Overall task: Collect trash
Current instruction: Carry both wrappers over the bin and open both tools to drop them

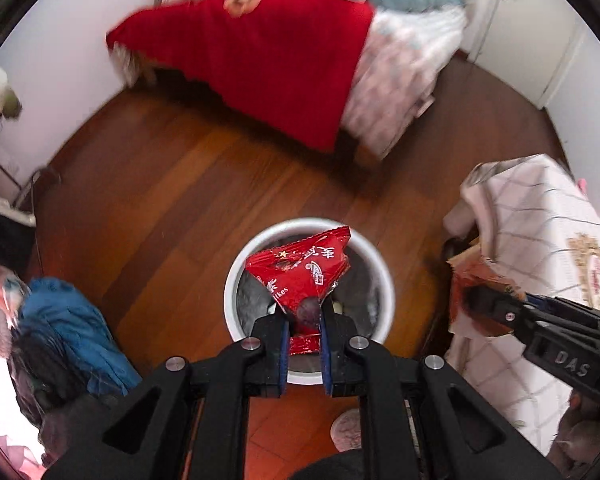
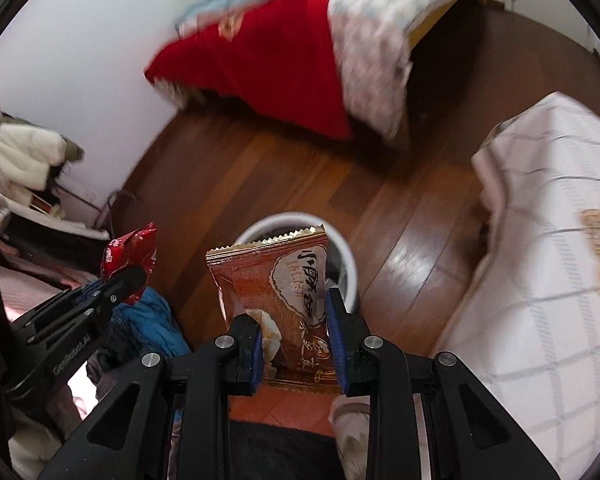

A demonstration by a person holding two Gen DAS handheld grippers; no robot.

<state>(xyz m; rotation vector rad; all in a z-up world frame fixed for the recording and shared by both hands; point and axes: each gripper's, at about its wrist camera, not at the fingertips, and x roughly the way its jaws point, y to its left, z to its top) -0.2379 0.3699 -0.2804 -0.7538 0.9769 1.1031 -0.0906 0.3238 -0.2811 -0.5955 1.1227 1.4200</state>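
From my left wrist view, bare wooden floor rings the white bin, with the bed beyond and a checked cloth close on the right. My left tongs are clenched on a crinkled red wrapper, held directly over the bin's mouth. From my right wrist view, my right tongs pinch an upright brown snack packet with serrated top, hovering near the bin's rim, pointing downward.
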